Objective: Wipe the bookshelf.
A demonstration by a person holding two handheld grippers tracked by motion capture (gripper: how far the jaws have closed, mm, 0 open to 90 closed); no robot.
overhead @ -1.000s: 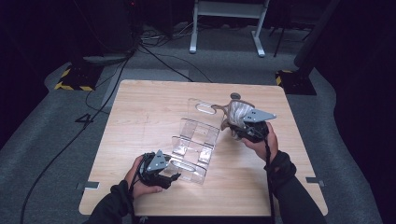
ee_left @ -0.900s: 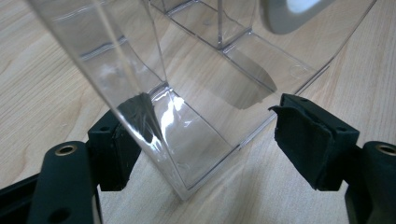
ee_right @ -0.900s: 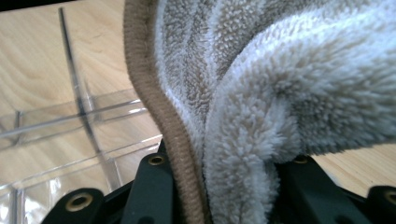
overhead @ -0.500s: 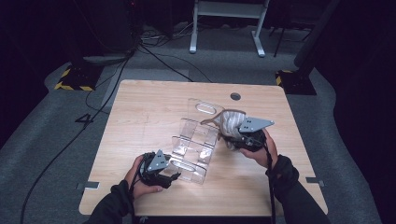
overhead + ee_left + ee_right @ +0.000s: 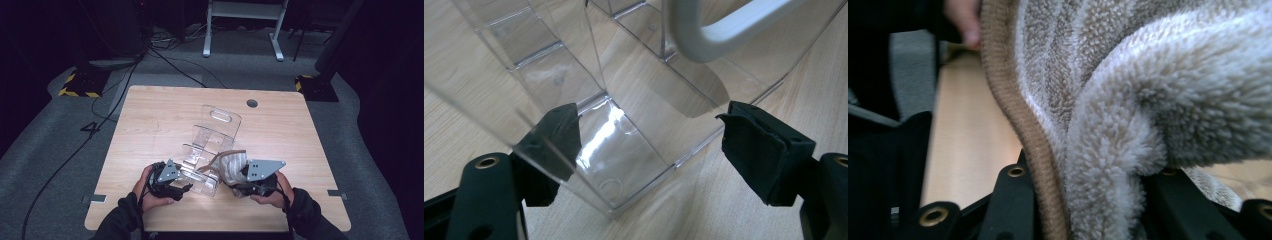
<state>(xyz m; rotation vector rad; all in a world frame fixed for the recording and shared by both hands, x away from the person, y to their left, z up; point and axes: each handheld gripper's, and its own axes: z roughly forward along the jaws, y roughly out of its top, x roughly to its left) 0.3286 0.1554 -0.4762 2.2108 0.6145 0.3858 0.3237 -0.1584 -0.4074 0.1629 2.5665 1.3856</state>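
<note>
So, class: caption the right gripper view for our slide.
Right gripper clamps a fluffy grey cloth with brown trim.

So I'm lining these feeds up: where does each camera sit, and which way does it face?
High view: above the person's side, facing forward and down on the table; both forearms enter from below.
Left gripper view: rides the left gripper, looking along its black jaws at the clear rack.
Right gripper view: rides the right gripper, facing the cloth it clamps.
Shared: high and left views show the rack.

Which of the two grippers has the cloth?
The right gripper: its fingers are shut on the fleecy cloth. The left gripper straddles the clear organizer.
</note>
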